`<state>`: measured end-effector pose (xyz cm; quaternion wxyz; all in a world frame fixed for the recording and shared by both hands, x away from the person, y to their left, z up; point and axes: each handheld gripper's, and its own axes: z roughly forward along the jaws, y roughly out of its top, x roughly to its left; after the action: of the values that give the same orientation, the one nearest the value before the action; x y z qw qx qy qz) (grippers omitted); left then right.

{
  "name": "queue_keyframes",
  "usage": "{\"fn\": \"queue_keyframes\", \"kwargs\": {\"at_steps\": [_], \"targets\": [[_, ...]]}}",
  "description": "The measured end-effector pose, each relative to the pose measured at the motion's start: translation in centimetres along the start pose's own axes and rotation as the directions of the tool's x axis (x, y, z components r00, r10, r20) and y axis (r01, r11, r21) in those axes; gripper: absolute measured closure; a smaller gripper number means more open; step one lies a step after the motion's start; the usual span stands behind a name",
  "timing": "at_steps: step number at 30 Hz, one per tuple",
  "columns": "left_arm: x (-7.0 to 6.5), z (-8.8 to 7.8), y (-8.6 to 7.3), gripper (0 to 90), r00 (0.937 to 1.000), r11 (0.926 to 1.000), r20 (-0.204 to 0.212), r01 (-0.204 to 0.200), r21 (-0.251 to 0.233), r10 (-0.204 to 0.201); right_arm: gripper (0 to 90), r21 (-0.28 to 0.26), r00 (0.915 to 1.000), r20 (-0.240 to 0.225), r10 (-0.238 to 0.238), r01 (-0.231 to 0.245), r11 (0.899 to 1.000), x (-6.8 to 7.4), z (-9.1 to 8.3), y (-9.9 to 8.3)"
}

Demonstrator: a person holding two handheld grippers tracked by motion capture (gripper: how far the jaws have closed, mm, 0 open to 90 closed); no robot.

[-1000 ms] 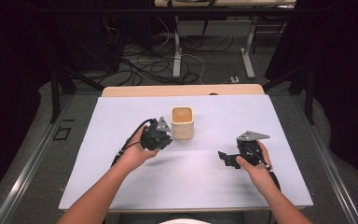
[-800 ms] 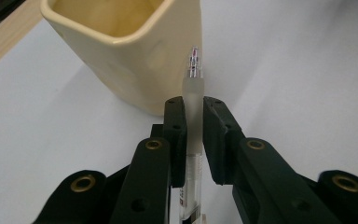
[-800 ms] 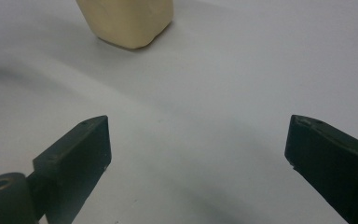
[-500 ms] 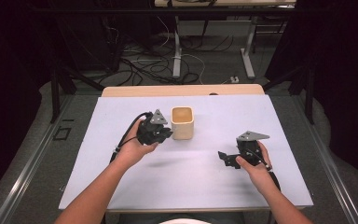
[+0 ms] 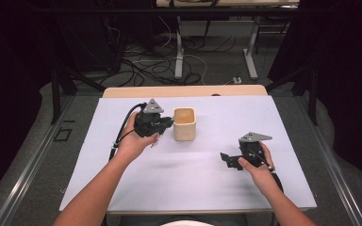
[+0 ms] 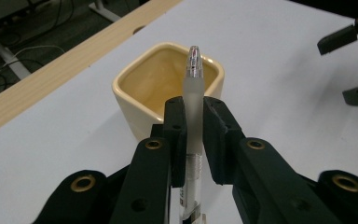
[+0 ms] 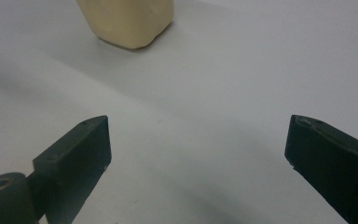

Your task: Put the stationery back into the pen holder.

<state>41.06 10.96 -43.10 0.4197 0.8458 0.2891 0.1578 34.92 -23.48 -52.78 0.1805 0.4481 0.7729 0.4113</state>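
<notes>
Between clamped jaws, pen (image 6: 193,100) beside cup (image 6: 135,100).

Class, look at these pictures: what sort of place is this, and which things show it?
Probably a lab or test workshop: a bare white table, loose cables on the floor, dark curtains around.

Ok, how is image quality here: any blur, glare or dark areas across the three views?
High view: the white table is evenly lit, the surroundings fall dark, no harsh glare. Left gripper view: the pen and cup are sharp, the near jaw bases softer. Right gripper view: the cup's base looks slightly soft and casts a faint shadow; the open right gripper frames bare tabletop.
</notes>
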Motion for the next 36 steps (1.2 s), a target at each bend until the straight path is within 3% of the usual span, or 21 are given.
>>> {"fn": "queue_keyframes", "kwargs": {"at_steps": [7, 13, 22, 36], "targets": [[0.3, -0.2, 0.6, 79.9, 0.998, 0.9923, -0.027, 0.054, -0.111, -0.057, 6.9, -0.001, 1.0, -0.003, 0.005, -0.005, 1.0, 0.0, 0.0, 0.0], [0.6, -0.4, 1.5, 79.9, 0.9959, 0.9833, -0.039, 0.074, -0.167, -0.081, 6.9, -0.001, 1.0, -0.003, 0.001, -0.001, 1.0, 0.0, 0.0, 0.0], [0.7, -0.1, 3.4, 79.9, 0.9957, 0.9725, -0.056, 0.059, -0.225, -0.074, 6.9, -0.008, 1.0, -0.007, 0.002, -0.002, 1.0, 0.0, -0.1, 0.0], [0.8, 1.0, 5.6, 79.9, 0.9934, 0.9473, -0.064, 0.071, -0.313, -0.095, 6.9, -0.011, 1.0, -0.007, 0.007, -0.007, 1.0, 0.0, -0.2, 0.0]]}}
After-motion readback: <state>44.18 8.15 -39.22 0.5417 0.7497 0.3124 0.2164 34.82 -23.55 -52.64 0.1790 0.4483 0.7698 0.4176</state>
